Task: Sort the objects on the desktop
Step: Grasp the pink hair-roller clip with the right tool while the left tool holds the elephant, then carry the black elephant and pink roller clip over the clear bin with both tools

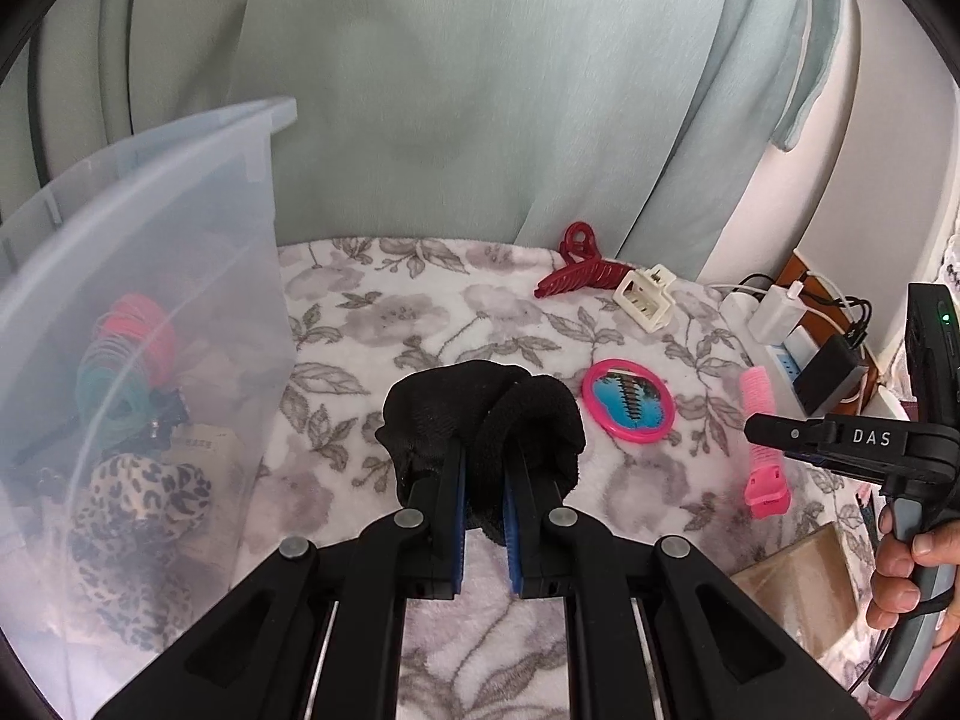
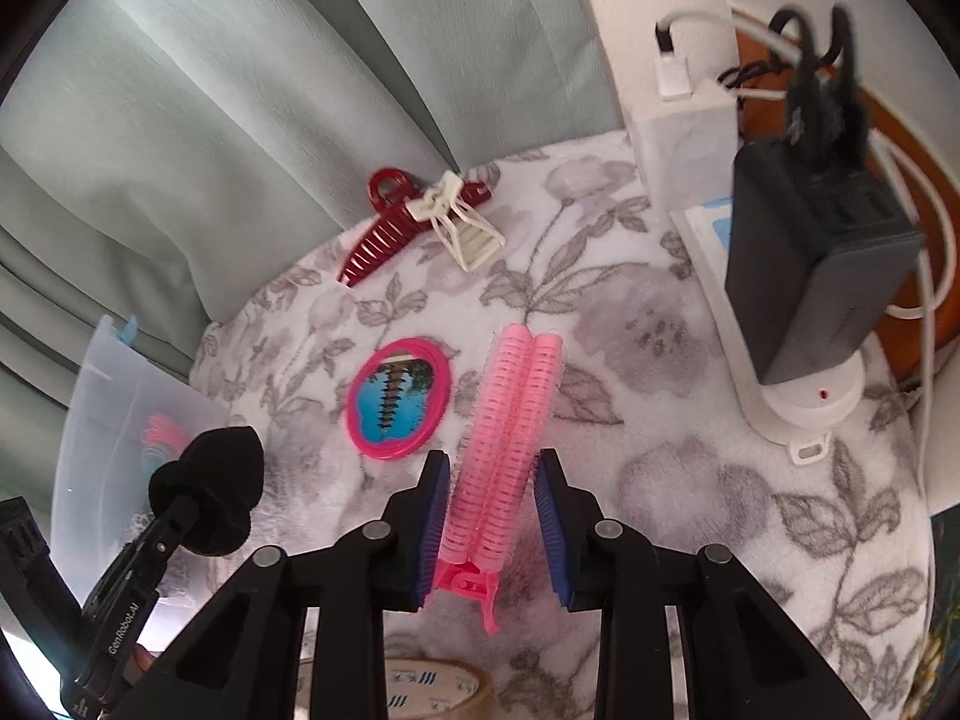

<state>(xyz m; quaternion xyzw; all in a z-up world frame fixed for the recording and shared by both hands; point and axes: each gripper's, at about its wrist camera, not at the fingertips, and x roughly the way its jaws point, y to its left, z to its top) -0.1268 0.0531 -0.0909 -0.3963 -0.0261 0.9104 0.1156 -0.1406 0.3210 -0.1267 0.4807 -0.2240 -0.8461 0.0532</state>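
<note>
Black fabric — a soft scrunchie-like bundle — is pinched between the jaws of the left hand-held gripper, held above the floral fleece cover of the table, just beside the translucent plastic bin. Inside that bin lie coiled hair ties in pink and teal and a leopard-print piece.

The right hand-held gripper is spread apart, its blue-padded fingers flanking a pink hair roller clip that lies flat on the fleece — the left pad sits right against it, the right one a little apart, so it is not clamped.

Left of the roller clip rests a pink oval mirror. Farther back, near the grey-green curtain, a dark red claw clip touches a cream claw clip. A dark charger is plugged into a white power strip at the right.
</note>
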